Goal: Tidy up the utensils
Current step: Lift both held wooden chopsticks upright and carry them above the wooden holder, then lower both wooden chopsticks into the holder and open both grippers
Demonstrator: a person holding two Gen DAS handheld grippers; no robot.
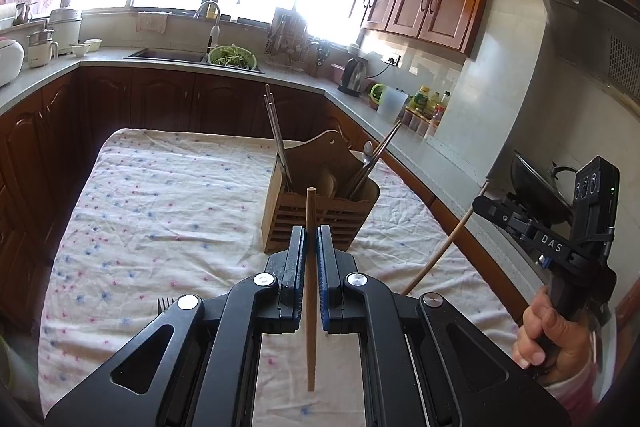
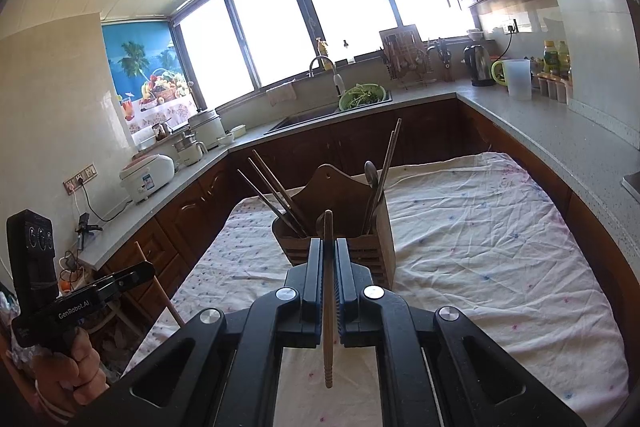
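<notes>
Left gripper (image 1: pixel 311 247): jaws pressed together on a single wooden chopstick (image 1: pixel 311 291), which stands near upright between the pads, its blunt end above the fingertips and its ridged, tapered end hanging below them. Right gripper (image 2: pixel 329 259): jaws likewise clamped on a second wooden chopstick (image 2: pixel 328 307), same attitude, grooved tip pointing down toward the cloth. In the left wrist view the right tool's chopstick shows as a long pale rod slanting below its jaws.

Wooden utensil caddy (image 1: pixel 320 215) stands directly ahead of both tools on the floral tablecloth (image 1: pixel 160 211). Its compartment to the left of the tools holds dark chopsticks (image 1: pixel 276 135); the one to the right holds a metal spoon (image 1: pixel 367 151) and further chopsticks. A fork (image 1: pixel 165 303) lies on the cloth, low and left of the left tool, mostly hidden by its body.

Handling assessment: each chopstick is judged light, stiff and smooth, so prone to pivot or slide in a narrow pinch. Grip sits near mid-length, which appears sound for balance. A hold nearer the blunt end would leave more taper free to enter a slot. Breakage risk is low; the likelier fault is the tip catching on the caddy rim.
</notes>
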